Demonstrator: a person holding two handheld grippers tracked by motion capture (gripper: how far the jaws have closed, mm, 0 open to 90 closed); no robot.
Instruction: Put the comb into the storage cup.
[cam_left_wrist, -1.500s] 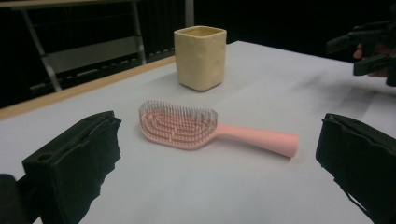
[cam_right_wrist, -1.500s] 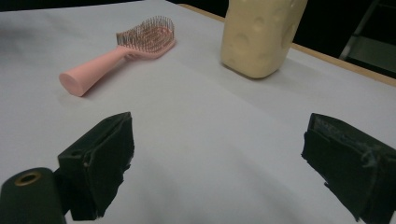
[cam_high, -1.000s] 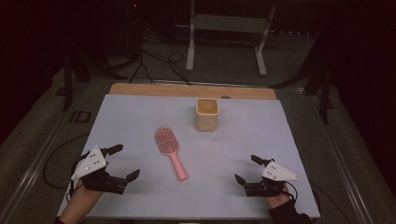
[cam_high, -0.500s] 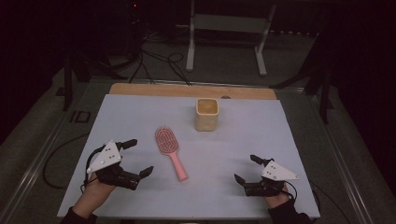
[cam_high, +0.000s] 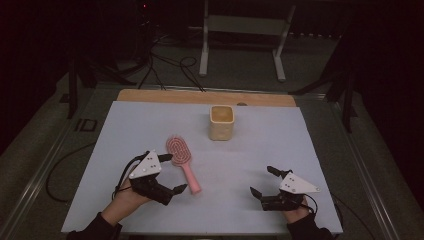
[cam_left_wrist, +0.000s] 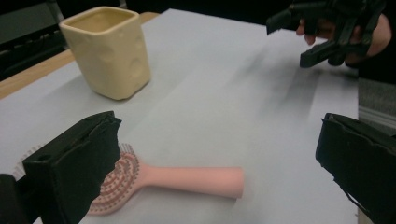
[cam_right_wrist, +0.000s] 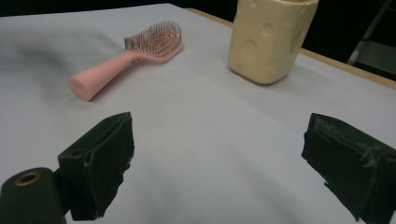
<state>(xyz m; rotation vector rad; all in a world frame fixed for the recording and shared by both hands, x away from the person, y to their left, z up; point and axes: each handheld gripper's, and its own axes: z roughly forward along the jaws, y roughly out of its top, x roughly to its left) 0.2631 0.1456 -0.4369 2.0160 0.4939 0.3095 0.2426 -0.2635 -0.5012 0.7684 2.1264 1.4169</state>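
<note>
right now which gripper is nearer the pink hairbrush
Left. The left gripper is open around the pink hairbrush handle, not yet touching; the right gripper sits well off to its right.

**A dim recording lab, not a home**

The table (cam_high: 300, 150) in the middle of the frame is covered with a plain pale sheet over a wooden board (cam_high: 150, 96) whose edge shows along the top. It stands on grey carpet in a dark room. Loose black cables (cam_high: 165, 65) run across the floor at upper left, and a white metal stand (cam_high: 240, 30) sits at top centre. Black tripod legs (cam_high: 345, 85) rise at the right edge.
</note>
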